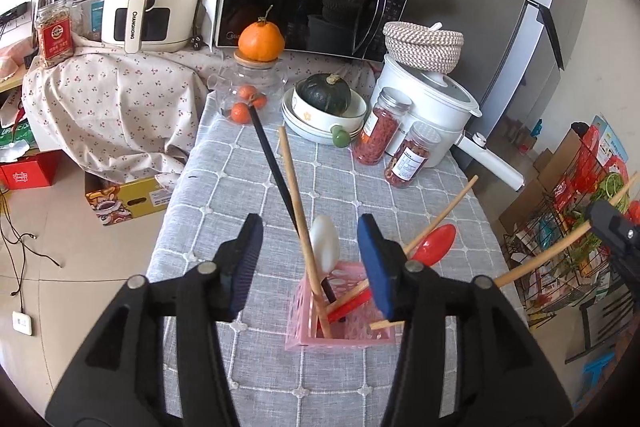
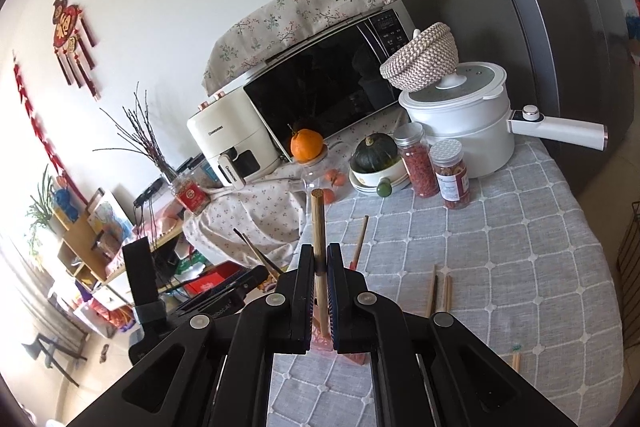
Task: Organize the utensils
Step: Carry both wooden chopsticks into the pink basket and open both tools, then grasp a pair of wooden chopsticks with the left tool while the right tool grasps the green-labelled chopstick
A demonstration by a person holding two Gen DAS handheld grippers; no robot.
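Right gripper [image 2: 320, 291]: pressed onto a wooden chopstick [image 2: 319, 227], held upright above the pink basket [image 1: 340, 311].
Left gripper [image 1: 310, 259]: spread wide, nothing held.
Handling: judged light, stiff, smooth; best pinched mid-shaft.
Remaining: chopsticks [image 2: 440, 293] lying on the tablecloth [image 2: 500, 247].

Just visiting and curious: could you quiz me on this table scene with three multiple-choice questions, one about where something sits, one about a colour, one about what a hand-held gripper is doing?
1. Where does the large orange sit?
A. on a glass jar's lid
B. in the pink basket
C. on the microwave

2. What colour is the spoon leaning to the right in the pink basket?
A. green
B. red
C. black

3. The right hand-held gripper is:
A. wide open
B. shut on a spoon
C. shut on a wooden chopstick

Answers: 1 A, it rests on the wooden jar lid; 2 B, its bowl is bright red; 3 C, both pads clamp the stick.
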